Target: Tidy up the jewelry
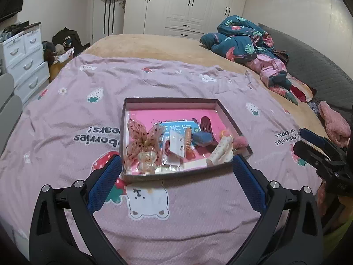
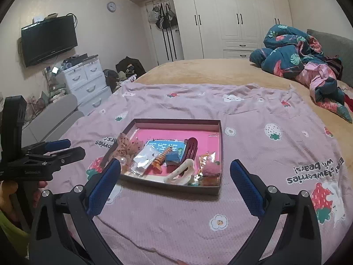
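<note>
A shallow cardboard box (image 1: 174, 103) with a pink lining lies on the pink strawberry-print sheet (image 1: 187, 225). It holds a dotted mesh bow (image 1: 143, 141), an orange spiral clip (image 1: 188, 139), a dark red hair claw (image 1: 206, 124), a cream hair claw (image 1: 222, 152) and a pink pompom (image 1: 240, 142). My left gripper (image 1: 176, 159) is open just short of the box's near edge, holding nothing. My right gripper (image 2: 175, 164) is open too, in front of the box (image 2: 176, 121), with nothing in it. Each gripper also shows from the side in the other's view: right gripper (image 1: 302, 141), left gripper (image 2: 75, 146).
A bunched blue floral duvet (image 1: 242, 39) lies at the bed's far right, with a pink fluffy item (image 1: 335, 123) nearer. A white drawer chest (image 2: 86, 79) and a wall-mounted TV (image 2: 48, 39) stand left of the bed. White wardrobes (image 2: 231, 17) line the back wall.
</note>
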The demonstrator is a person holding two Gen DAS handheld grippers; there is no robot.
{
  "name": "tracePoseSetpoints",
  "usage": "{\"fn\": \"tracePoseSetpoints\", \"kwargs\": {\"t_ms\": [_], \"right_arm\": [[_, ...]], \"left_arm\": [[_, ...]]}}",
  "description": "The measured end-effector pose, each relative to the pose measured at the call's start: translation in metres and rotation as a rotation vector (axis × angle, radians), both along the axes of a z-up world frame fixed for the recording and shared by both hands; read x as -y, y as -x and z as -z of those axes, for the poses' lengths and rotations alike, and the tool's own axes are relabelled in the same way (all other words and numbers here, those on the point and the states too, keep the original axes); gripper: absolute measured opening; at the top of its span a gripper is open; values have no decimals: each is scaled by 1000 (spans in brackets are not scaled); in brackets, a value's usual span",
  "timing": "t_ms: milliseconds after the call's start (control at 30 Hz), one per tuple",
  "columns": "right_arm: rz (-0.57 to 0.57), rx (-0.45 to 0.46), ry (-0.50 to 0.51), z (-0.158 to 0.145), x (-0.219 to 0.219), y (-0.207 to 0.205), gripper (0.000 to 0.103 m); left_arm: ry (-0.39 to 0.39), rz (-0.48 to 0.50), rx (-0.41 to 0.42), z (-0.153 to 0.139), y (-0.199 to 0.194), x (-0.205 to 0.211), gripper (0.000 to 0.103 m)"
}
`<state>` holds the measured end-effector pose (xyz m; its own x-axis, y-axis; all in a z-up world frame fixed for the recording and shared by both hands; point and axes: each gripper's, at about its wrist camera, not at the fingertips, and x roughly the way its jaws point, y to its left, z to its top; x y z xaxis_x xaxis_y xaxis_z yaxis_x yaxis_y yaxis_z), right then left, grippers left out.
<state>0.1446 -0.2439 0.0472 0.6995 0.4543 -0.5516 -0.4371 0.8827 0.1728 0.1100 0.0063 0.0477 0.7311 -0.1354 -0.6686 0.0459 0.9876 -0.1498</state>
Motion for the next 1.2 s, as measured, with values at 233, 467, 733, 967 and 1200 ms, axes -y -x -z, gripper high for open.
{"fn": "tracePoseSetpoints", "kwargs": {"t_ms": [233, 467, 733, 967, 1200], "right_arm": [[6, 10, 16, 6, -3, 13, 99], [19, -3, 31, 17, -1, 20, 99], [30, -5, 46, 34, 0, 30, 99], [66, 5, 19, 40, 6, 40, 99], [86, 26, 29, 39, 10, 47, 99]], "left_arm": [[3, -18, -3, 8, 11, -7, 94], [10, -17, 5, 16, 21, -9, 94], [12, -15, 22, 27, 33, -9, 94], [4, -23, 16, 36, 40, -8, 94], [11, -19, 19, 39, 48, -6, 94]]}}
